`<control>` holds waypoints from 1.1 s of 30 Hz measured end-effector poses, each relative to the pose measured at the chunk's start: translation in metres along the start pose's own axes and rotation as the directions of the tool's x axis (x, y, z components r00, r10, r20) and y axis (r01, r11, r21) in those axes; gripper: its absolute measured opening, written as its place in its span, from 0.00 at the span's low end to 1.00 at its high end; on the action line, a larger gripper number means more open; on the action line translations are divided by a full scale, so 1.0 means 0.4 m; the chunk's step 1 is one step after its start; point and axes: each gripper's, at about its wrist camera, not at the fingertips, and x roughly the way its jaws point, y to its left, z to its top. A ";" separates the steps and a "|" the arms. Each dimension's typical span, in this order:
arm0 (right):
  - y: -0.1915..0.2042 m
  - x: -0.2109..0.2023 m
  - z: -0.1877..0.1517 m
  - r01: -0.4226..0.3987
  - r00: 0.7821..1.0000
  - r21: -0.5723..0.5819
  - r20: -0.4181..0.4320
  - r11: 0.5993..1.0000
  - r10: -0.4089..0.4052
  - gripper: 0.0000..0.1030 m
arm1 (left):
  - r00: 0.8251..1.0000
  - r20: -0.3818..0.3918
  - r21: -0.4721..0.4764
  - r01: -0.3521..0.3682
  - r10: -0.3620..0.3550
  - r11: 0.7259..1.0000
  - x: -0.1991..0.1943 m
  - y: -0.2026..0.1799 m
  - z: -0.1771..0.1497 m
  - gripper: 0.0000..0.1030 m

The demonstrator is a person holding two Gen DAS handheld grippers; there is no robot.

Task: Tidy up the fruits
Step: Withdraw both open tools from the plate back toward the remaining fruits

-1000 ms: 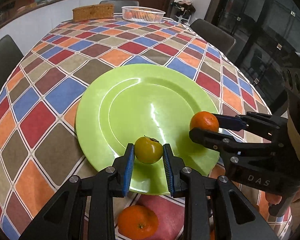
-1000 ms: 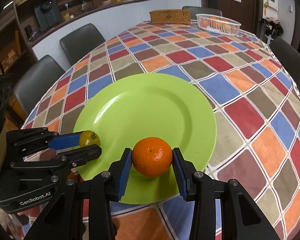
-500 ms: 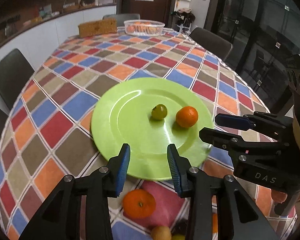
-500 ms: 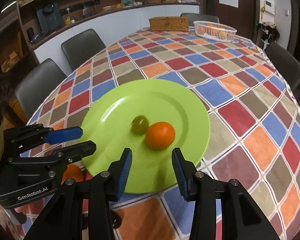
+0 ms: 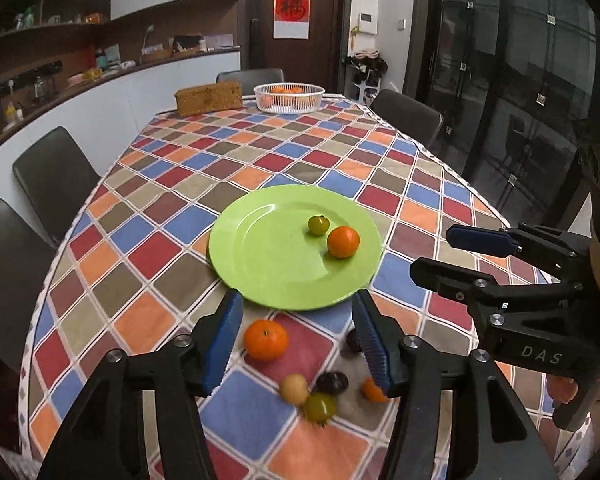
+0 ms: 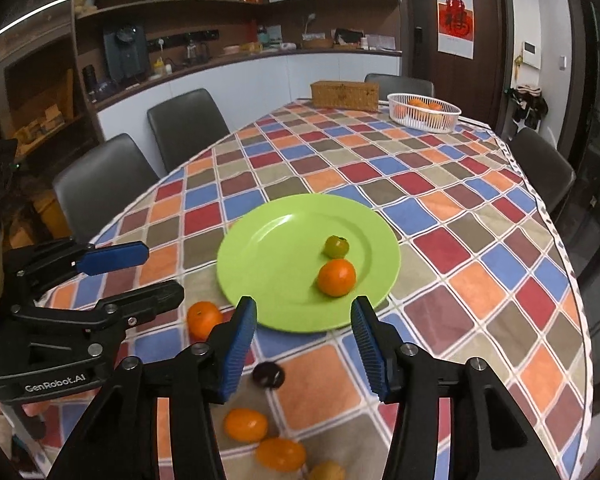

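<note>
Left gripper [image 5: 298, 338]: spread wide, nothing between the pads, hovering over the near edge of the surface.
Right gripper [image 6: 304, 344]: spread wide too, empty, level with the left one and just beside it.
Loose fruit, nearest: small orange pieces [image 6: 246, 424] and a green one [image 5: 320, 407] lying on the cloth under the grippers, blurred.
Dark fruit [image 6: 269, 374]: on the cloth between the right gripper's fingers, short of the plate.
Tangerine [image 5: 266, 339]: alone on the cloth, just off the plate's near rim, framed between the left pads.
Plate [image 5: 256, 256]: lime green, flat on the surface [image 5: 168, 176], just past both grippers.
Orange [image 5: 343, 241]: resting on the plate, right-hand part.
Green tomato [image 5: 319, 225]: on the plate, just behind the orange, close but whether touching is hard to call.
Basket [image 5: 289, 98]: white, at the far end of the surface, orange fruit inside.
Wicker box [image 5: 209, 97]: beside the basket, to its left.
Chairs [image 5: 52, 176]: dark, lining the surface's sides.
</note>
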 end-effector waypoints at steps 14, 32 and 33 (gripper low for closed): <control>0.014 -0.142 -0.105 0.072 0.995 0.024 0.062 0.997 -0.073 0.59 | 0.996 0.073 -0.050 -0.044 0.047 0.998 -0.135 -0.052 -0.084 0.64; -0.009 -0.142 -0.247 0.106 0.994 0.109 -0.007 0.988 -0.106 0.59 | 0.996 0.055 -0.110 -0.058 0.064 0.992 -0.086 -0.062 -0.211 0.64; -0.012 -0.138 -0.255 0.104 0.995 0.111 -0.014 0.988 -0.104 0.59 | 0.997 0.047 -0.103 -0.055 0.060 0.993 -0.079 -0.063 -0.216 0.63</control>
